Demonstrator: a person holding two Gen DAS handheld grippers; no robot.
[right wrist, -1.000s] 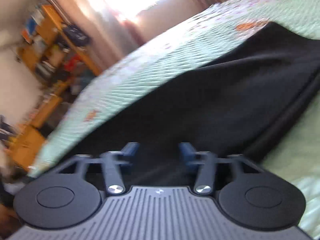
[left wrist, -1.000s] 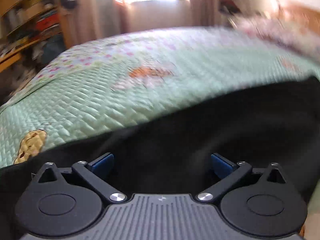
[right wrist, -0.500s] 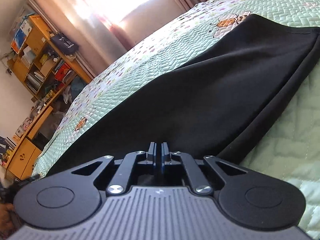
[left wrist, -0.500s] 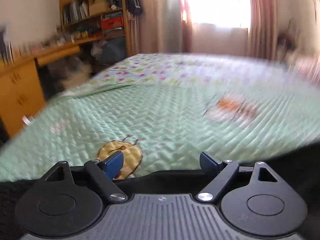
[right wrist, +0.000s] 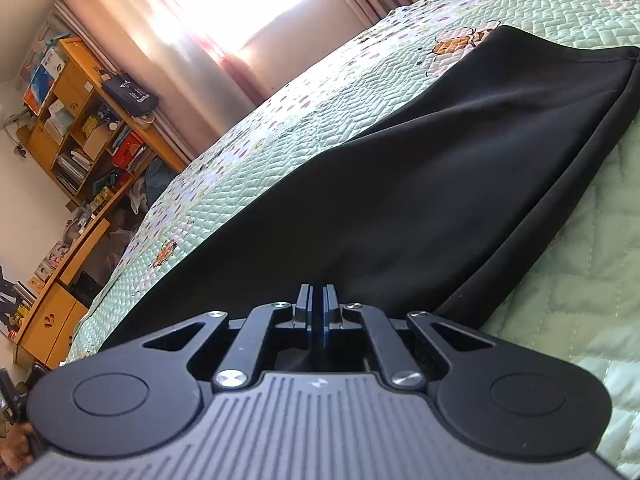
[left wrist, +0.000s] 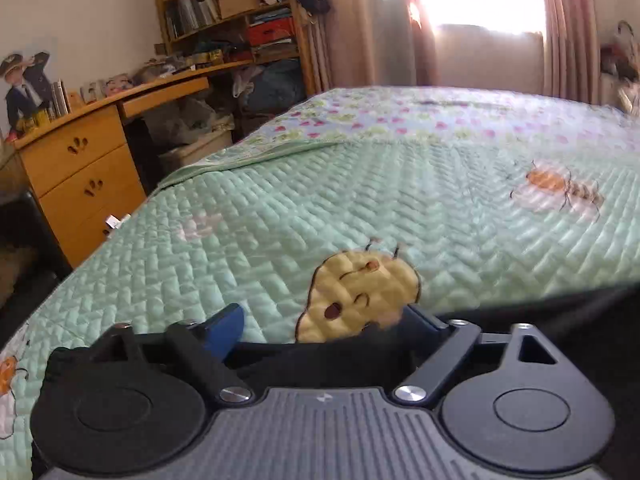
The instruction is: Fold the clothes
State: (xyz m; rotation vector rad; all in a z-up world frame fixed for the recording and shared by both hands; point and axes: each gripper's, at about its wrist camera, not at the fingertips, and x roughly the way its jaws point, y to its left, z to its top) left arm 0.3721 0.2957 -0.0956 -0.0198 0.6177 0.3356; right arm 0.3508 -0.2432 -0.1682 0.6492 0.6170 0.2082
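One black garment (right wrist: 420, 184) flat on quilt (right wrist: 580, 320), right gripper (right wrist: 316, 304) pinched on its edge, left gripper (left wrist: 324, 320) spread wide over its hem.

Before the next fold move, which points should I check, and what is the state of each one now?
1. Right claw closed on the black garment: cannot tell; fingers together at its near edge, no cloth visible between them.
2. Left claw gripping: not ok; open, garment edge lies between the fingers.
3. Garment flat: ok, only soft creases.
4. Far hem aligned: ok, layers look stacked.
5. Quilt ahead free: ok.
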